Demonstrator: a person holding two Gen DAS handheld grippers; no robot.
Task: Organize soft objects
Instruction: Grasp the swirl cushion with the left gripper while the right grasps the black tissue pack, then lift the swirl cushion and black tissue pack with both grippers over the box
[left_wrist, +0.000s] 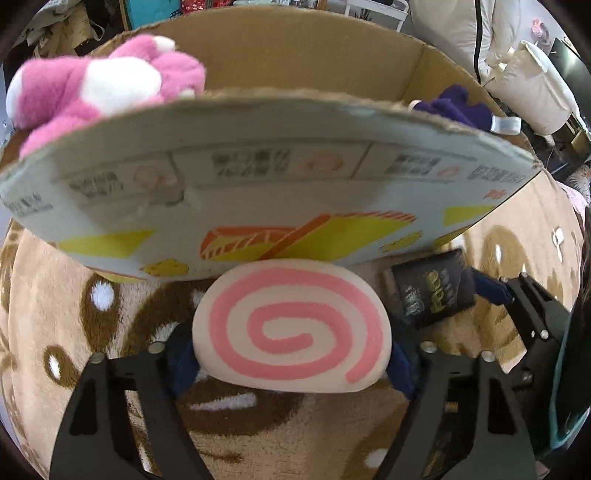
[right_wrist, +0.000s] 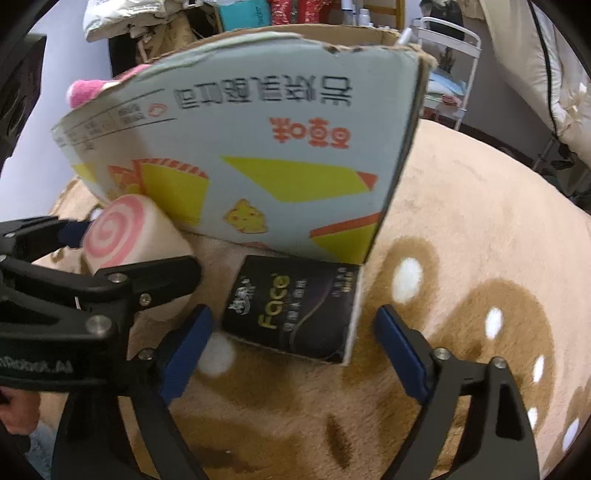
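My left gripper (left_wrist: 291, 354) is shut on a cream plush roll with a pink swirl (left_wrist: 291, 328), held just above the rug in front of the cardboard box (left_wrist: 258, 177). The roll also shows in the right wrist view (right_wrist: 122, 232), with the left gripper (right_wrist: 96, 251) around it. My right gripper (right_wrist: 291, 347) is open, its blue pads either side of a black tissue pack (right_wrist: 291, 306) lying against the box (right_wrist: 258, 147). A pink and white plush (left_wrist: 92, 85) and a purple soft thing (left_wrist: 454, 107) sit in the box.
A tan plush rug (right_wrist: 461, 229) with brown and white markings covers the floor. A white wire rack (right_wrist: 454, 55) and pale bedding (left_wrist: 517, 74) stand behind the box. The right gripper (left_wrist: 524, 306) sits at the right of the left wrist view.
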